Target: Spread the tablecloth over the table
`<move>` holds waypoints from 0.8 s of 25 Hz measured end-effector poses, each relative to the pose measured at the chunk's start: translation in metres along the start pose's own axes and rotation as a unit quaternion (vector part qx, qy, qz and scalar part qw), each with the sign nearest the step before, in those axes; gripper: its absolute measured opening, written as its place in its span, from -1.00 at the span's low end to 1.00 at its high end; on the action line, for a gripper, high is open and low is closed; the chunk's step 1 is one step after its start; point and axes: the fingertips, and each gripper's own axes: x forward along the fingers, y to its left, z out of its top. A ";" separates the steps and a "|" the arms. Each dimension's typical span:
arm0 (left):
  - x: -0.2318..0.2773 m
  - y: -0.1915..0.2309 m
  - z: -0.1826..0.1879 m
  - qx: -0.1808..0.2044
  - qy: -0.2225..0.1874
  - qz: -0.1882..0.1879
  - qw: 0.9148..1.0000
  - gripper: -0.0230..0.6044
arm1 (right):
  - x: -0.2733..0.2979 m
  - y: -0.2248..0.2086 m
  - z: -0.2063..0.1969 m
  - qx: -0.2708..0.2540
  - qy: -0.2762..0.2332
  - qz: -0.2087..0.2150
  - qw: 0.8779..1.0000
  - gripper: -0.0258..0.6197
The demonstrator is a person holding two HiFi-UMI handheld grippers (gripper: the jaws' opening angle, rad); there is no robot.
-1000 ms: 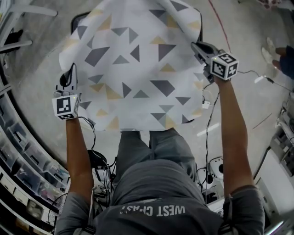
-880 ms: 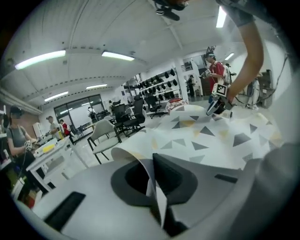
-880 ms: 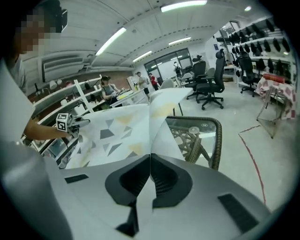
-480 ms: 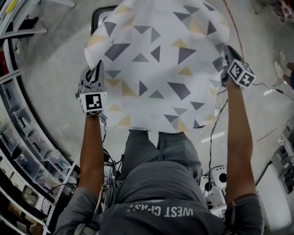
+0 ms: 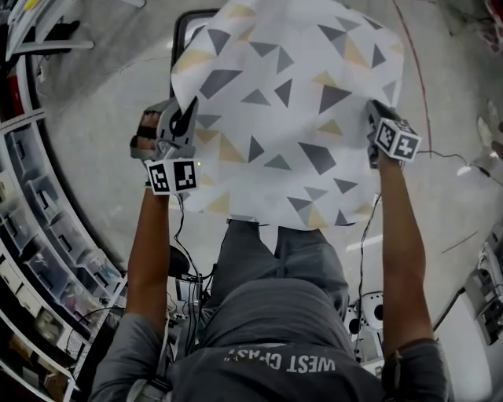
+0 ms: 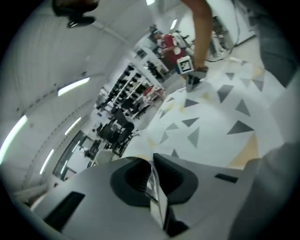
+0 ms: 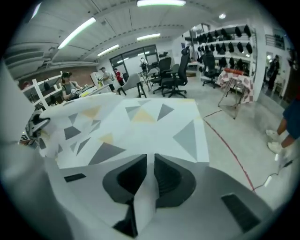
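Note:
A white tablecloth (image 5: pixel 291 110) with grey and yellow triangles lies spread in front of me over a table whose dark edge (image 5: pixel 185 23) shows at the far left corner. My left gripper (image 5: pixel 184 119) is shut on the cloth's left edge; the left gripper view shows a thin fold (image 6: pixel 157 197) pinched between the jaws (image 6: pixel 152 180). My right gripper (image 5: pixel 371 110) grips the right edge. Its jaws (image 7: pixel 149 176) are opening, with a strip of cloth (image 7: pixel 143 197) still between the pads. The right gripper (image 6: pixel 190 79) also appears across the cloth (image 6: pixel 220 108) in the left gripper view.
Storage racks (image 5: pixel 31 235) run along the left. A red floor line (image 5: pixel 416 71) and a cable (image 5: pixel 444 155) lie to the right of the table. Office chairs (image 7: pixel 173 70) stand beyond the cloth (image 7: pixel 136 122). Another person's shoes (image 7: pixel 274 138) are at the right.
The cloth has settled lower and flatter. My left gripper has rolled and moved in toward the cloth's edge. My right gripper has come down beside the right edge.

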 end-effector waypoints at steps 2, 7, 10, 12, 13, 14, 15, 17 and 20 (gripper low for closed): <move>-0.007 -0.035 0.019 0.045 -0.013 -0.033 0.998 -0.89 | 0.001 0.000 -0.002 -0.008 -0.001 -0.009 1.000 -0.76; -0.010 -0.071 0.013 0.020 -0.015 -0.062 0.998 -0.88 | 0.000 0.001 -0.001 -0.006 0.001 -0.008 1.000 -0.78; 0.000 -0.047 -0.015 -0.055 0.010 -0.029 0.998 -0.89 | 0.002 -0.001 -0.004 -0.012 0.001 -0.007 1.000 -0.79; 0.007 -0.019 -0.057 -0.148 0.051 -0.007 0.988 -0.91 | 0.003 -0.001 -0.007 -0.011 0.004 -0.005 1.000 -0.78; 0.013 -0.009 -0.082 -0.212 0.071 -0.018 0.975 -0.91 | 0.004 -0.001 -0.008 -0.010 0.005 -0.005 1.000 -0.78; 0.020 -0.005 -0.101 -0.279 0.078 -0.050 0.956 -0.90 | 0.003 -0.001 -0.007 -0.011 0.005 -0.006 1.000 -0.78; 0.026 -0.002 -0.112 -0.341 0.068 -0.095 0.933 -0.87 | 0.002 0.000 -0.005 -0.016 0.002 -0.007 1.000 -0.78; 0.031 0.013 -0.107 -0.430 0.005 -0.183 0.884 -0.67 | 0.001 0.001 -0.003 -0.024 0.000 -0.009 1.000 -0.78; 0.025 0.050 -0.079 -0.494 -0.095 -0.270 0.821 -0.60 | 0.003 -0.004 -0.010 -0.029 0.007 -0.009 1.000 -0.78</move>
